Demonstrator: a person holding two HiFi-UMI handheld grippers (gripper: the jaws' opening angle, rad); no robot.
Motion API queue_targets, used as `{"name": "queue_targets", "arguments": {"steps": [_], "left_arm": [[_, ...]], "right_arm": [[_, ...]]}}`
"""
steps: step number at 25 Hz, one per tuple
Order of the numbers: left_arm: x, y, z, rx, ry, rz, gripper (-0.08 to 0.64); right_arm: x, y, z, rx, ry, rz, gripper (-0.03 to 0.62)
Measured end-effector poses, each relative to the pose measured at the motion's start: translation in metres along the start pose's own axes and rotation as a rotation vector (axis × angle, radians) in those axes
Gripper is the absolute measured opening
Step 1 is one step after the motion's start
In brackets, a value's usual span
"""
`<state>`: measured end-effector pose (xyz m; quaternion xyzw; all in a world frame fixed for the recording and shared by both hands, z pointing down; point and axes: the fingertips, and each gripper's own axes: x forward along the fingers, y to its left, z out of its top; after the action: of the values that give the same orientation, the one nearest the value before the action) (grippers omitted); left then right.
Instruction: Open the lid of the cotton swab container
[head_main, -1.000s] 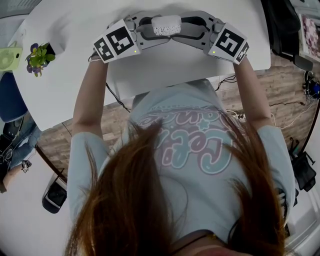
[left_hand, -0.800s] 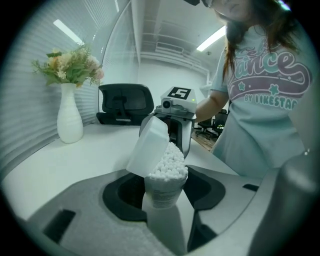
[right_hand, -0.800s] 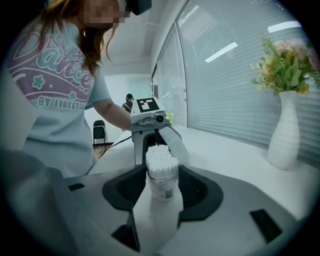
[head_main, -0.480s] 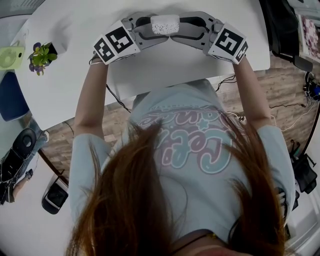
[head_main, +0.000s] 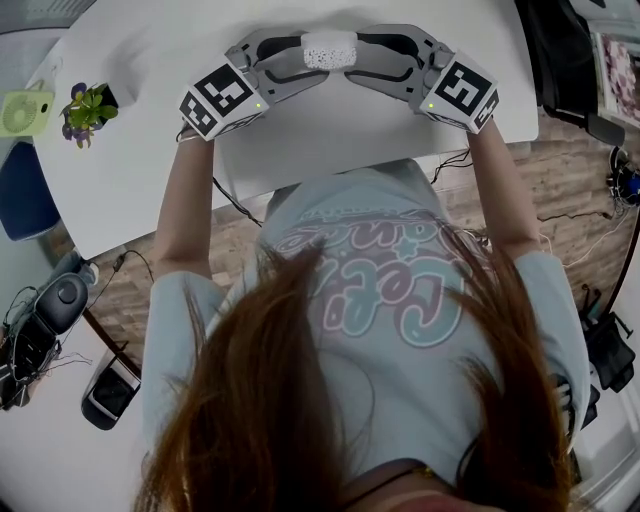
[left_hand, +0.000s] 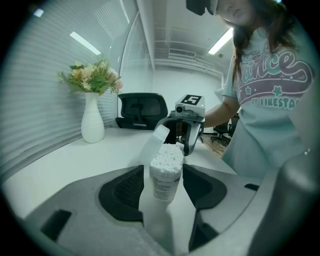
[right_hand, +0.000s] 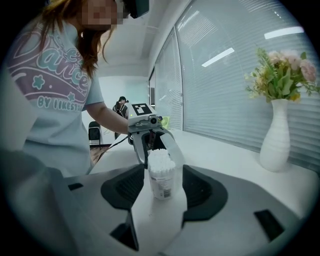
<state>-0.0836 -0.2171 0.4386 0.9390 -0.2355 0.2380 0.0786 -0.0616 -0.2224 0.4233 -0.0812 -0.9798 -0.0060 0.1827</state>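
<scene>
The cotton swab container (head_main: 330, 50) stands upright on the white table (head_main: 330, 130), white swab tips showing at its open top. Its clear lid (left_hand: 159, 134) is flipped up and back on its hinge. My left gripper (head_main: 292, 55) and right gripper (head_main: 372, 55) face each other from either side, each with the container (left_hand: 166, 172) (right_hand: 162, 175) between its dark pads. Both pairs of jaws have just been opening. Narrow gaps show beside the container in the right gripper view. In the left gripper view the pads stand very close to it.
A white vase of flowers (left_hand: 92, 120) (right_hand: 277, 135) stands farther back on the table. A small potted plant (head_main: 85, 108) and a green object (head_main: 20, 112) sit at the table's left end. A black chair (left_hand: 141, 111) is beyond the table.
The left gripper has rolled and its marker cube has swung out to the left. The container and the right gripper have stayed put.
</scene>
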Motion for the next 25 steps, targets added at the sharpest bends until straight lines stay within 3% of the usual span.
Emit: {"name": "queue_targets", "arguments": {"steps": [25], "left_arm": [[-0.044,-0.004,0.027,-0.052,-0.157,0.176,0.215]], "right_arm": [[-0.031,0.002,0.033,0.007,-0.14,-0.114,0.23]]}}
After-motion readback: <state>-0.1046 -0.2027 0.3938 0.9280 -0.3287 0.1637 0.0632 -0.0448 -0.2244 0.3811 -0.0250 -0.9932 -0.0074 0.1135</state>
